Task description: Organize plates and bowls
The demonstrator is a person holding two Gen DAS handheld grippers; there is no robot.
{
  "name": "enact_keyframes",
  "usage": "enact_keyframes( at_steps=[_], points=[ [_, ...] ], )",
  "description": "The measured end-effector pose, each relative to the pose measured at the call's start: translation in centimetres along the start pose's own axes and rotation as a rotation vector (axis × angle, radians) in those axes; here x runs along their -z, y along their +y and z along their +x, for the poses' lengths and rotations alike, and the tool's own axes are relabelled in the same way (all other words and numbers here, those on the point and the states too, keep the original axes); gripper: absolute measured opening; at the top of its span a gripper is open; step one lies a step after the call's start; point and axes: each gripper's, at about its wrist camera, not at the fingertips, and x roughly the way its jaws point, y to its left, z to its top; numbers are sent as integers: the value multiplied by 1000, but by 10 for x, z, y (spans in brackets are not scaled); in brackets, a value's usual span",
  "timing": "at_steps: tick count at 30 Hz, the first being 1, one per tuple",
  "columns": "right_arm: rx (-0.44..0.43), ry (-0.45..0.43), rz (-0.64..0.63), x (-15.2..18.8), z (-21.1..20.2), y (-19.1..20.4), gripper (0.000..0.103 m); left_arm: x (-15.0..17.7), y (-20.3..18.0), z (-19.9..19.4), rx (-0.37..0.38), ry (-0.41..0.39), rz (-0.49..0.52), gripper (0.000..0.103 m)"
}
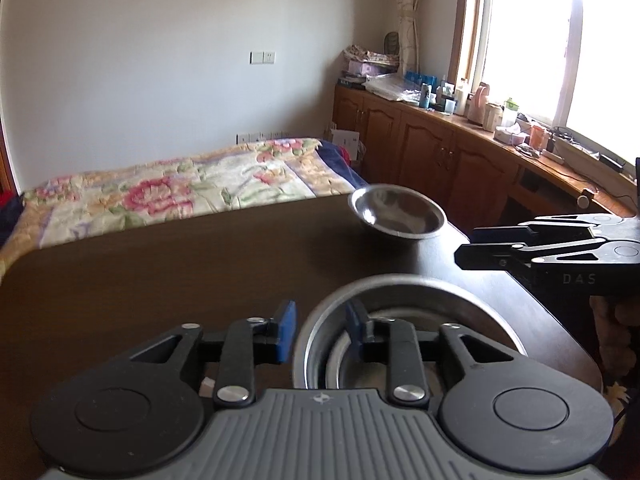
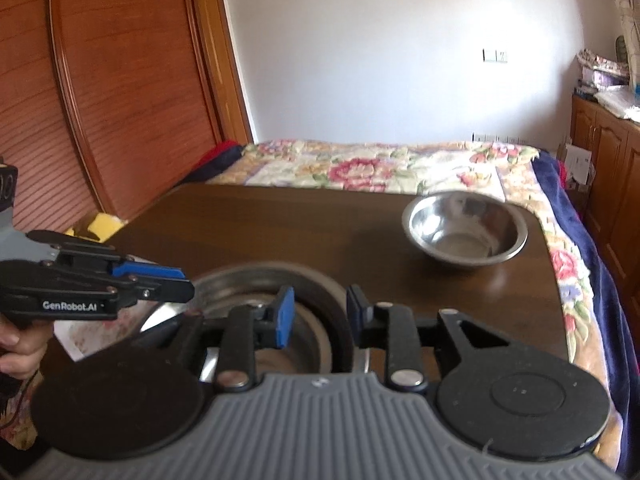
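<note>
Several steel dishes sit nested in a stack (image 1: 420,292) (image 2: 280,276) at the near edge of the dark wooden table (image 1: 160,260) (image 2: 280,220). My left gripper (image 1: 320,330) is open; its blue pads straddle the stack's left rim without pressing on it. My right gripper (image 2: 320,314) is open too, with the stack's right rim between its pads. Each gripper shows from the side in the other's view: the right gripper (image 1: 464,256) and the left gripper (image 2: 188,284). A single steel bowl (image 1: 398,212) (image 2: 464,228) stands apart at the table's far right corner.
A bed with a floral quilt (image 1: 160,188) (image 2: 360,164) lies just beyond the table. Wooden cabinets (image 1: 440,148) with cluttered tops run under the window on the right. A wooden louvred door (image 2: 100,100) stands to the left. A hand (image 2: 20,344) grips the left gripper's handle.
</note>
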Motion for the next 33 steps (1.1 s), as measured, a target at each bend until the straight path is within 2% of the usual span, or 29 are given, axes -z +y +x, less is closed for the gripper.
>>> enact_keyframes(
  at_steps=[4,7,8,10,15,29,33],
  points=[
    [30,-37,-3,-10,0,-15,42,-20,-6,3,-1,-27,28,71],
    [62,-58,5,-16,3,-32,51,-33,-12,8,-1,-44,53,84],
    [77,-64,5,-18,4,-38,58,-38,-15,11,-1,-49,61,90],
    [105,-78,-3,-21,9,-48,63,-45,-19,19,-1,-52,72,95],
    [162,-82,-13,-24,26,-73,81,-61,-25,47,6,-31,84,100],
    [198,-20,12,-27,67,-125,82,-84,-29,110,-8,51,81,100],
    [185,1,49,-27,76,-138,82,-87,-30,127,2,79,81,98]
  ],
)
